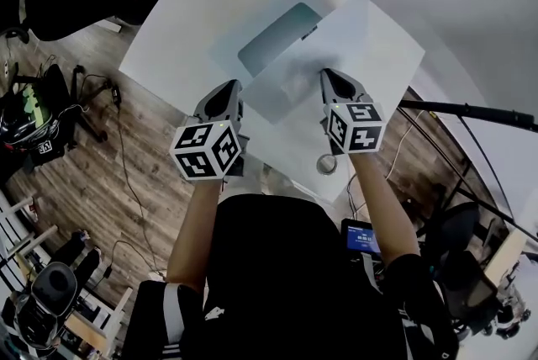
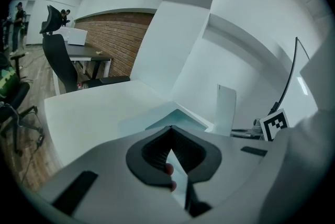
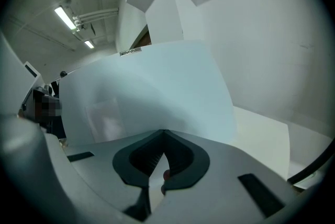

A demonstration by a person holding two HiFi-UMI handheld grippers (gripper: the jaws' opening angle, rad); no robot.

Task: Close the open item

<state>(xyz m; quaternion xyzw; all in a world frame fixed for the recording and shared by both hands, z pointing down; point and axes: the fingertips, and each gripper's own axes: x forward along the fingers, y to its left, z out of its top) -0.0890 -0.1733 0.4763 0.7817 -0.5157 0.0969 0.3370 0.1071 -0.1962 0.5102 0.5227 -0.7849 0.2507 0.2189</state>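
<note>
White on white out there. What do you count?

— I count one flat box (image 1: 282, 39) near the middle of one table (image 1: 185, 22), and one lid (image 1: 336, 47) raised at a tilt over its near side. I have two grippers. The left gripper (image 1: 229, 89) is clamped on the lid's near edge, and the right gripper (image 1: 326, 74) is pinched on that same edge further right.

What can't you read?

— The lid fills my right gripper view and hides the box there. Only a grey strip of the box's inside shows from the head view. One small round thing (image 1: 326, 164) sits by the table's near edge, and I can't tell what it is.

Room?

— There is bare tabletop left of and beyond the box. Both grippers sit close to the near edge.
</note>
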